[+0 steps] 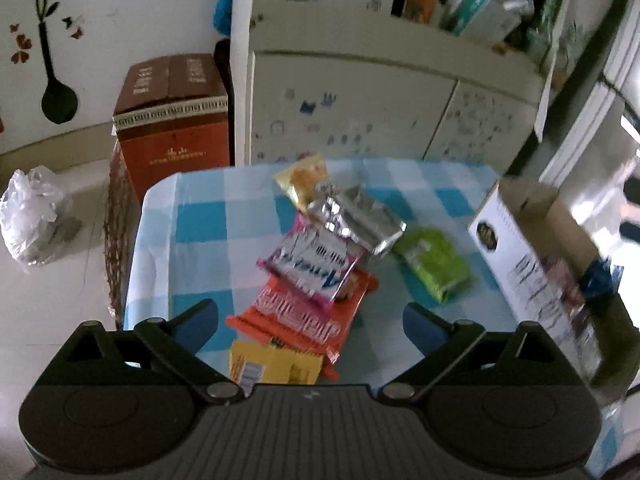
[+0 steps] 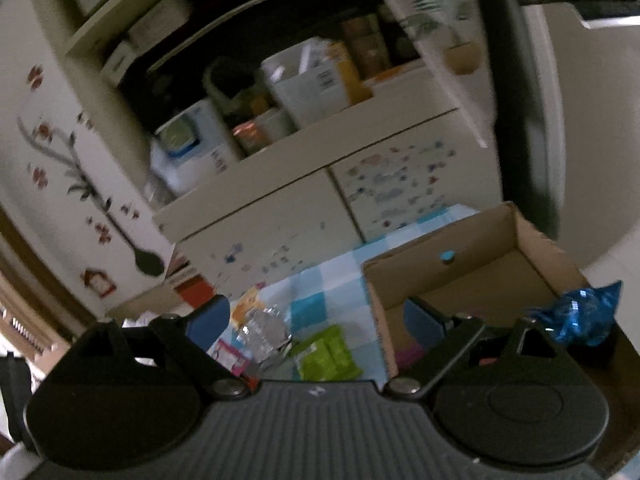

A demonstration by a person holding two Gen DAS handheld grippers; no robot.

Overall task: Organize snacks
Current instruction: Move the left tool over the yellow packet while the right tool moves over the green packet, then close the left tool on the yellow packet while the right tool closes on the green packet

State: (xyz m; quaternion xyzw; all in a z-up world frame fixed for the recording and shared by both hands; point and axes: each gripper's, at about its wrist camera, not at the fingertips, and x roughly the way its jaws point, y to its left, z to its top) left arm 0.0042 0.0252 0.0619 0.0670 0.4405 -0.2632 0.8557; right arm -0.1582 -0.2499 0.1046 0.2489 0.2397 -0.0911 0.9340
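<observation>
I'm over the checked tablecloth (image 1: 200,216) with both tools empty. My left gripper (image 1: 310,324) has its fingers spread wide, nothing between the pads, and looks down on a row of snack packets: a yellow packet (image 1: 276,364) nearest me, an orange packet (image 1: 304,320) overlapping it, then a pink-and-white packet (image 1: 312,264), a silver foil packet (image 1: 360,220) and a pale yellow packet (image 1: 302,178) at the far end. A green packet (image 1: 434,264) lies apart, between the row and the cardboard box (image 1: 528,268).

My right gripper (image 2: 316,320) is also spread and holding nothing, hanging by the box's open side; a blue wrapped snack (image 2: 576,316) sits at its near edge.

I judge I'm between picks, lining up the next one. The orange packet sits squarely ahead of the left fingers, so I'd drop lower, straddle its edge and close, minding the packets lapped over it.
</observation>
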